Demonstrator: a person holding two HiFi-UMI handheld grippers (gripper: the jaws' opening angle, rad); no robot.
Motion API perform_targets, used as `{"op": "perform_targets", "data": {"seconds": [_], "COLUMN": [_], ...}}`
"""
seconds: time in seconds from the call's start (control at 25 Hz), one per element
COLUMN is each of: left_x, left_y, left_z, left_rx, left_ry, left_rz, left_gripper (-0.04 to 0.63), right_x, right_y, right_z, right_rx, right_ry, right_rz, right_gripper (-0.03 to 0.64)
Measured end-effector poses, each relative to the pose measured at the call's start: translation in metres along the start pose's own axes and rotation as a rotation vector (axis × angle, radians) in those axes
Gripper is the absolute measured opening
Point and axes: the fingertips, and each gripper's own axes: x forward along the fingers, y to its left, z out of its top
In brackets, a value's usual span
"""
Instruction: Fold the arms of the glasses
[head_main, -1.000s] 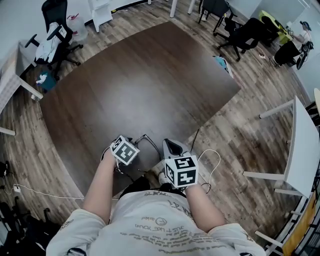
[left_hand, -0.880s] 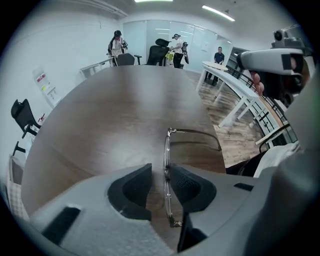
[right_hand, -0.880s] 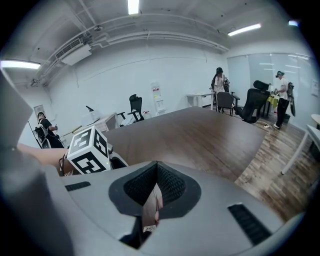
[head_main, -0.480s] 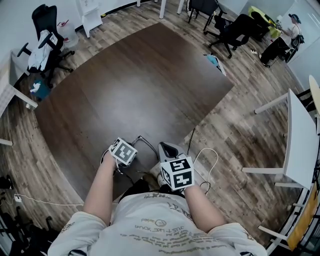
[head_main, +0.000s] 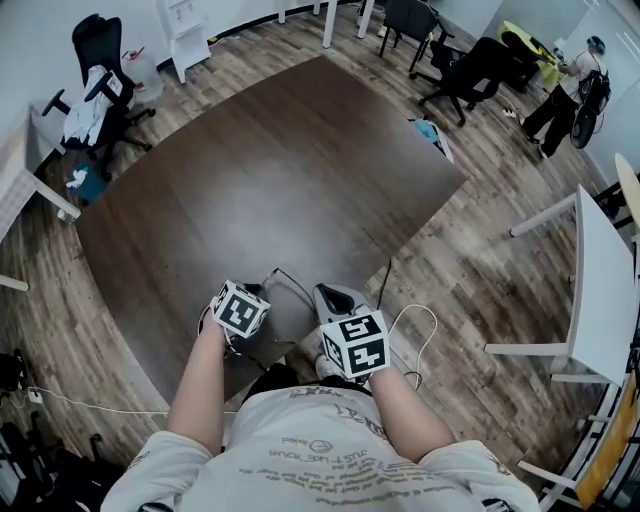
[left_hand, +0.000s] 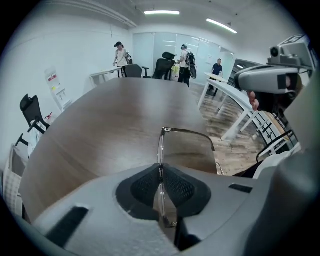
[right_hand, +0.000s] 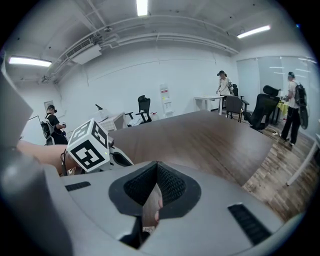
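The thin metal-rimmed glasses (left_hand: 161, 145) stand edge-on between my left gripper's (left_hand: 160, 170) dark pads. One arm (left_hand: 189, 132) sticks out to the right over the brown table (left_hand: 115, 120). The left jaws are closing and the pads press on the rim. In the head view the glasses (head_main: 285, 279) show as a thin wire just ahead of the left gripper (head_main: 262, 292), near the table's front edge. My right gripper (right_hand: 156, 165) is shut with nothing in it, beside the left one (right_hand: 90, 144). In the head view the right gripper (head_main: 325, 291) sits right of the glasses.
The large brown table (head_main: 280, 160) stretches away ahead. A white cable (head_main: 415, 330) loops on the wooden floor at the right. Office chairs (head_main: 95, 70) and white desks (head_main: 600, 290) ring the table. People stand at the far end of the room (left_hand: 185, 57).
My left gripper has shifted a little and lifted slightly with the glasses at its tip. The right gripper has stayed where it was.
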Motion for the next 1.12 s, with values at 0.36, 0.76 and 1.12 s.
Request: {"op": "perform_targets", "data": {"seconds": [0.36, 0.76, 1.12], "left_x": [-0.062, -0.121, -0.137], "left_y": [-0.009, -0.015, -0.026], "left_z": [0.046, 0.081, 0.085], "left_rx": [0.121, 0.212, 0.235], "left_ry": [-0.227, -0.384, -0.413], "left_rz": [0.133, 0.31, 0.356], "left_gripper": [0.035, 0.035, 0.035], "right_x": [-0.008, -0.011, -0.015], "right_y": [0.004, 0.011, 0.019], "right_z": [0.025, 0.041, 0.045], "right_rx": [-0.099, -0.221, -0.271], "right_ry": [-0.051, -0.069, -0.088], "right_rz": [0.067, 0.068, 0.081], "right_gripper": [0.015, 0.055, 0.052]}}
